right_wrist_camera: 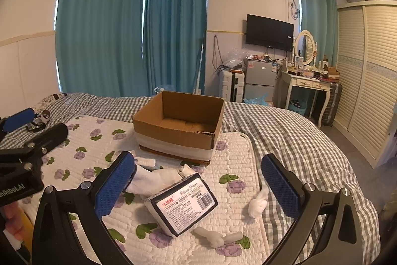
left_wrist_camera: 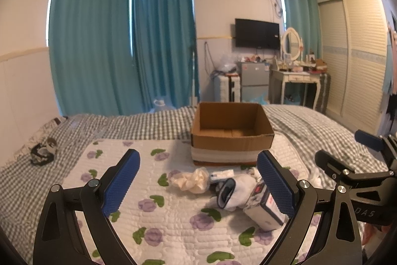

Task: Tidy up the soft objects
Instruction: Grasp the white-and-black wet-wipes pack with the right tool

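Note:
An open, empty cardboard box (left_wrist_camera: 232, 133) (right_wrist_camera: 177, 127) stands on a floral quilted mat (left_wrist_camera: 158, 210) (right_wrist_camera: 233, 160) on the bed. In front of it lie a cream crumpled cloth (left_wrist_camera: 189, 180), a white sock (left_wrist_camera: 237, 193) (right_wrist_camera: 153, 179), a tissue pack (left_wrist_camera: 264, 206) (right_wrist_camera: 183, 203), a small white wad (right_wrist_camera: 258, 203) and a white knotted piece (right_wrist_camera: 218, 237). My left gripper (left_wrist_camera: 198, 188) is open above the cloth and sock. My right gripper (right_wrist_camera: 198, 190) is open above the tissue pack, holding nothing.
A dark bundle (left_wrist_camera: 43, 152) lies at the bed's left on the grey checked sheet (right_wrist_camera: 285, 131). Beyond the bed stand teal curtains (left_wrist_camera: 119, 41), a small fridge (right_wrist_camera: 259, 81), a dressing table (right_wrist_camera: 307, 86) and a wardrobe (right_wrist_camera: 367, 81).

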